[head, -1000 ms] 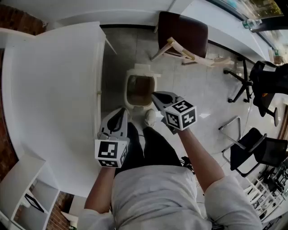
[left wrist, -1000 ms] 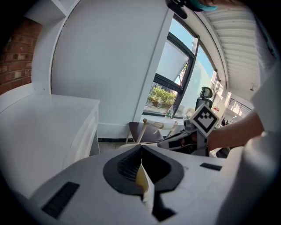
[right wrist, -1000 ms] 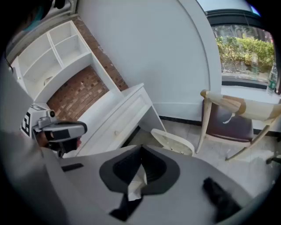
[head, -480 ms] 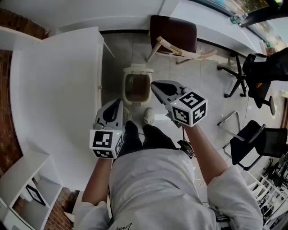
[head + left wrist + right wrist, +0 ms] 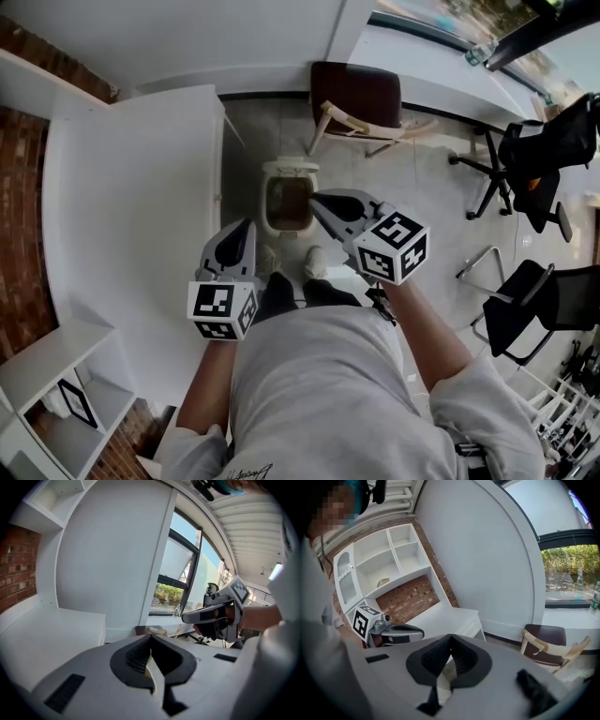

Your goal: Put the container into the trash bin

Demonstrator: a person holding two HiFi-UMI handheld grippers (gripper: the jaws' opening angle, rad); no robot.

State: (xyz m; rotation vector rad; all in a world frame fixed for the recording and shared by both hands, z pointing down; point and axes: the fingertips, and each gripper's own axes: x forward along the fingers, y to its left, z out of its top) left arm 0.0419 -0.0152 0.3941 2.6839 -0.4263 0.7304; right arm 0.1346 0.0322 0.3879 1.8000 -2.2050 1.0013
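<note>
Below shut fingers (image 5: 328,202), trash bin (image 5: 291,169).

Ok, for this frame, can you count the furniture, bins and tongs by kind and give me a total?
trash bin: 1
wooden chair: 1
black chairs: 2
white table: 1
shelf unit: 1
tongs, left tongs and right tongs: 2
Total: 8

White table (image 5: 131,216), brick wall (image 5: 21,272), pale floor (image 5: 422,202)
</note>
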